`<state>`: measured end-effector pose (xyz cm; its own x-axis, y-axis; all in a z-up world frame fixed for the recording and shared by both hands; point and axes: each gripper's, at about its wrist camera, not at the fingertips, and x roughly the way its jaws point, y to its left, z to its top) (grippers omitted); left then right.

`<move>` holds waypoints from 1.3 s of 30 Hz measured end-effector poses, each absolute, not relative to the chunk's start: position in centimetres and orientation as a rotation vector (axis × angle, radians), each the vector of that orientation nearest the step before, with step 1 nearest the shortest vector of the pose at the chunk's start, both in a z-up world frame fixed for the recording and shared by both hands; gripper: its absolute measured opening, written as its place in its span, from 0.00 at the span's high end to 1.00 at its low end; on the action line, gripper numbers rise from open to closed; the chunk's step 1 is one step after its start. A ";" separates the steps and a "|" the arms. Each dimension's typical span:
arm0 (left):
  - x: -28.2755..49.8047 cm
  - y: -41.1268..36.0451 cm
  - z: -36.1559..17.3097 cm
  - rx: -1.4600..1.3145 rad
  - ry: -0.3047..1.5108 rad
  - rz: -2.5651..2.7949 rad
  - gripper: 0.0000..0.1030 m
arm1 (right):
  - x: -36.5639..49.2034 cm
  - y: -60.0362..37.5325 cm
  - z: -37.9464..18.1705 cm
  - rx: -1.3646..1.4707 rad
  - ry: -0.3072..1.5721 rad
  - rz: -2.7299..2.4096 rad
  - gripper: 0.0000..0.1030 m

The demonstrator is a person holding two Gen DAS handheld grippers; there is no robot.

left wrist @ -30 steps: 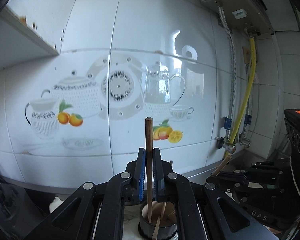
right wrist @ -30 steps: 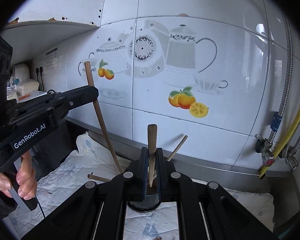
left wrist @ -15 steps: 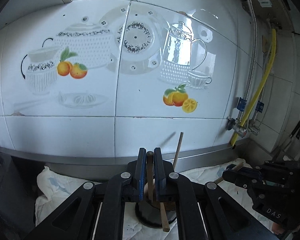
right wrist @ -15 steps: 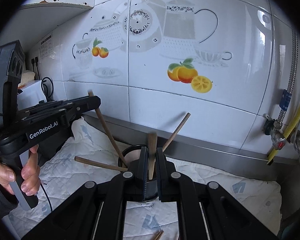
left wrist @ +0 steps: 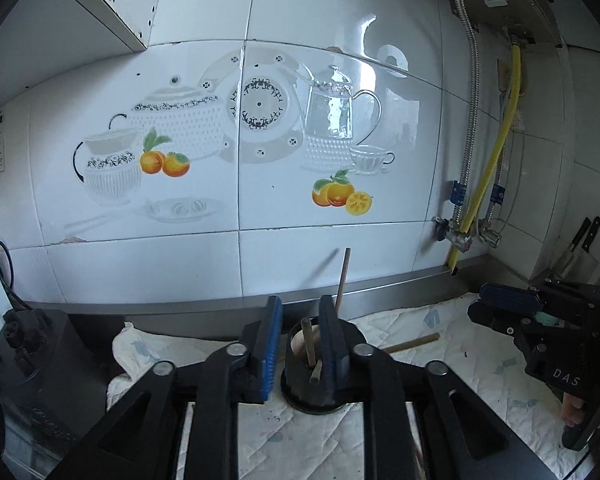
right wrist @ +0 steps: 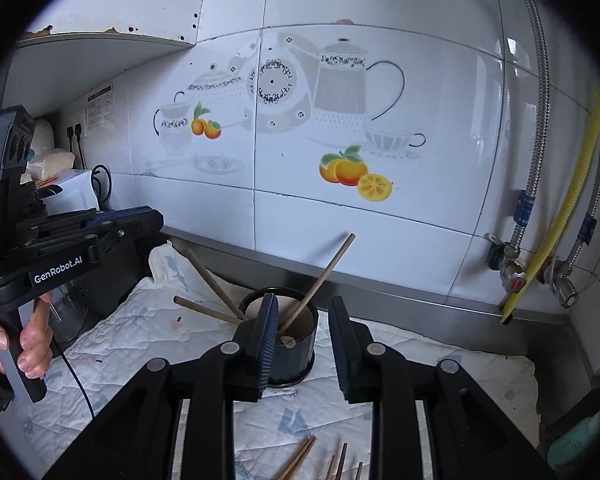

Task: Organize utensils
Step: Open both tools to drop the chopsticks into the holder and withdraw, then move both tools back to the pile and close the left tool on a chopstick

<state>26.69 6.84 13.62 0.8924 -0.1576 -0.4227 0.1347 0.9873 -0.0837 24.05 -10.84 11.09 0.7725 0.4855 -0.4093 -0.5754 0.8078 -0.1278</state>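
A dark round holder (right wrist: 288, 344) stands on the quilted white cloth (right wrist: 132, 336) and has several brown wooden chopsticks (right wrist: 320, 280) leaning out of it. It also shows in the left wrist view (left wrist: 312, 384) with chopsticks (left wrist: 310, 344) in it. My left gripper (left wrist: 300, 320) is open and empty just above the holder. My right gripper (right wrist: 302, 312) is open and empty around the holder's rim. Several loose chopsticks (right wrist: 300, 456) lie on the cloth in front.
A tiled wall (right wrist: 340, 120) with teapot pictures stands behind. Gas pipes and a yellow hose (right wrist: 556, 224) run at the right. A black appliance (left wrist: 36, 364) stands at the left. A shelf (right wrist: 100, 52) hangs at the upper left.
Both grippers were shut on a chopstick each and lowered them into the holder. Both have now opened and let go; the chopsticks stand in the holder.
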 end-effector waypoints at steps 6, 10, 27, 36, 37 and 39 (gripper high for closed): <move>20.7 6.3 14.2 -0.021 0.433 -0.175 0.53 | 20.4 -13.1 10.8 -0.259 0.358 0.572 0.70; 17.3 5.7 13.2 -0.014 0.453 -0.192 0.52 | 17.9 -14.8 10.0 -0.247 0.358 0.561 0.70; 7.9 -1.9 2.2 -0.001 0.641 -0.270 0.52 | 10.5 -21.3 2.5 -0.194 0.411 0.433 0.70; 7.8 -5.7 -3.9 -0.049 0.761 -0.321 0.55 | 8.6 -22.8 -0.7 -0.181 0.435 0.380 0.70; 8.0 -6.0 -4.4 -0.052 0.771 -0.324 0.56 | 8.5 -23.0 -1.0 -0.173 0.439 0.379 0.70; 8.2 -6.6 -5.7 -0.060 0.793 -0.329 0.58 | 8.4 -23.3 -1.5 -0.161 0.449 0.375 0.70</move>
<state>8.22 -6.62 -5.71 0.6536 -0.3119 -0.6896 0.2671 0.9476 -0.1755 8.41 -23.26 -1.48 0.8340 0.3178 -0.4512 -0.3878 0.9191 -0.0694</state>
